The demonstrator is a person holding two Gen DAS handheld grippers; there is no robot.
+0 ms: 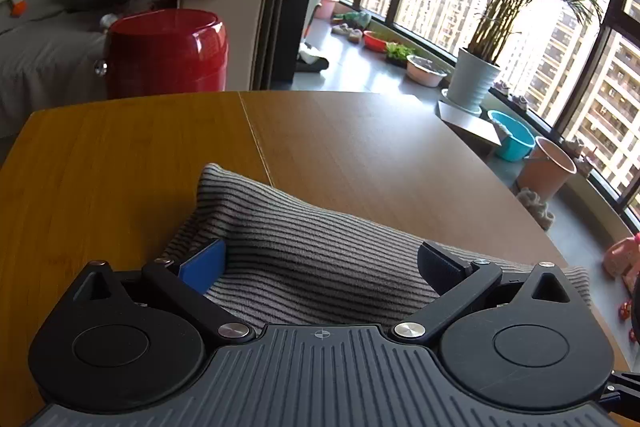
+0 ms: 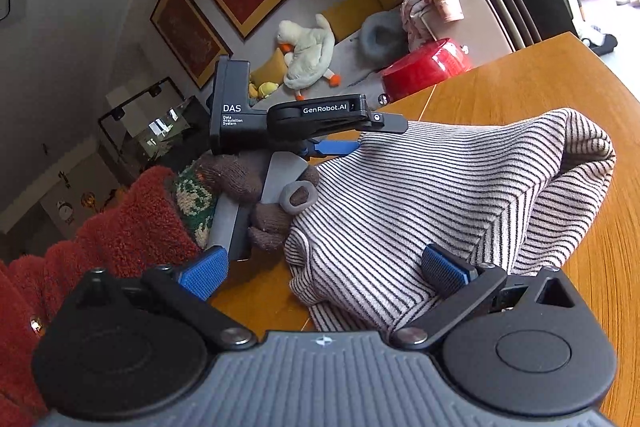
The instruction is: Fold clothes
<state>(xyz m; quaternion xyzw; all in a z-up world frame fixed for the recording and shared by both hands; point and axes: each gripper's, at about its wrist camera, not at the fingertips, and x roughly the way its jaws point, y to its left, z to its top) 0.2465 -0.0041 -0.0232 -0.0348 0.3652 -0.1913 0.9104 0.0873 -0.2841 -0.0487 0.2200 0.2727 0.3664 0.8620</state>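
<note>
The left gripper stands with its blue pads wide apart, the striped garment bunched between them on the wooden table. Right of it, the right gripper is also spread wide over the garment's edge. Beyond the garment's far left sits a red tub.

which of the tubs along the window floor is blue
The blue basin, between the white plant pot and the taller pink bucket; the other basins by the window are pink or red.
</note>
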